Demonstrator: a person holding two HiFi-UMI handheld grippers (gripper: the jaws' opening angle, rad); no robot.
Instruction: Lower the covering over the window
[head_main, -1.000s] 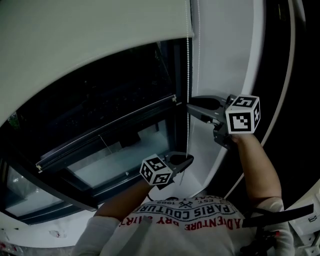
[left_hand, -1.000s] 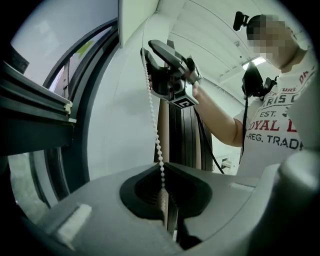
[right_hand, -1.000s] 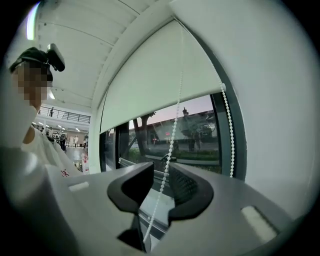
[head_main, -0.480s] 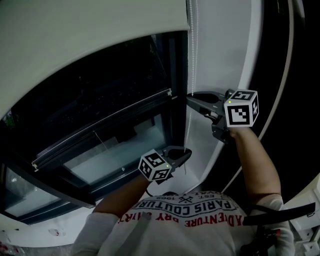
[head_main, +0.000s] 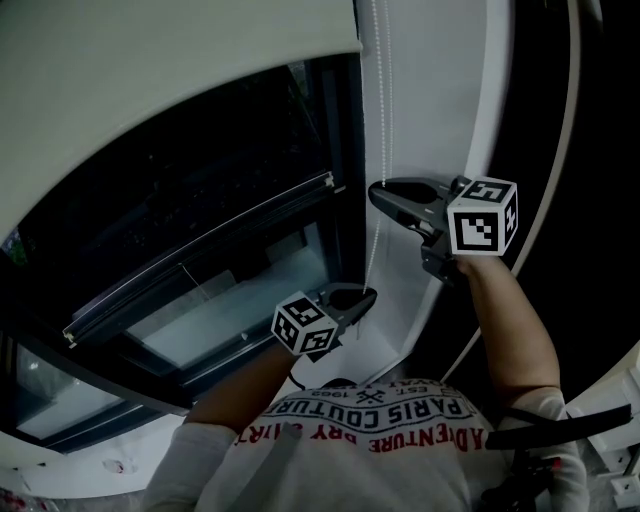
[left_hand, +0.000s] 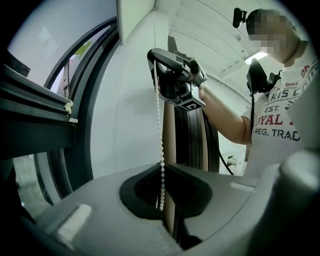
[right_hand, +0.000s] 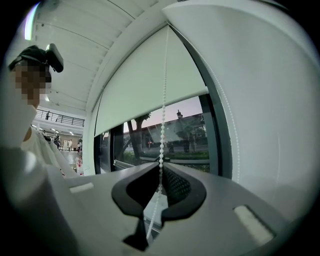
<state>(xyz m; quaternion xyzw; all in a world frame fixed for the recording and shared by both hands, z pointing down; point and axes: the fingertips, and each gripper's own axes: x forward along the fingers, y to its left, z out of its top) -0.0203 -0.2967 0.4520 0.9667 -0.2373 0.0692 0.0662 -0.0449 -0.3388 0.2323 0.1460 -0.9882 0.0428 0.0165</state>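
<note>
Partway down over the window (head_main: 200, 210), a pale roller blind (head_main: 150, 80); upper glass covered, dark pane bare beneath its bottom edge; in the right gripper view, trees and buildings visible through that bare part.

Just right of the blind, against the white wall strip (head_main: 430, 100), a white bead chain (head_main: 380, 120), hanging straight down beside the dark window frame (head_main: 345, 150).

High on that chain, the right gripper (head_main: 374, 191), held about level with its tips toward the frame; jaws just closed in from wider apart, now pressed together with the beads pinched between the tips; chain rising straight up from the tips toward the top of the blind; a second strand hanging free nearer the wall, untouched.

Lower on the same strand, the left gripper (head_main: 370, 296), below and slightly nearer the person than the right one; jaws pressed together, beads pinched at the tips and trailing on into the hollow behind them; chain taut between the two grippers.

At the bottom of the head view, a printed white shirt (head_main: 370, 425) and both forearms reaching up to the grippers.
</note>
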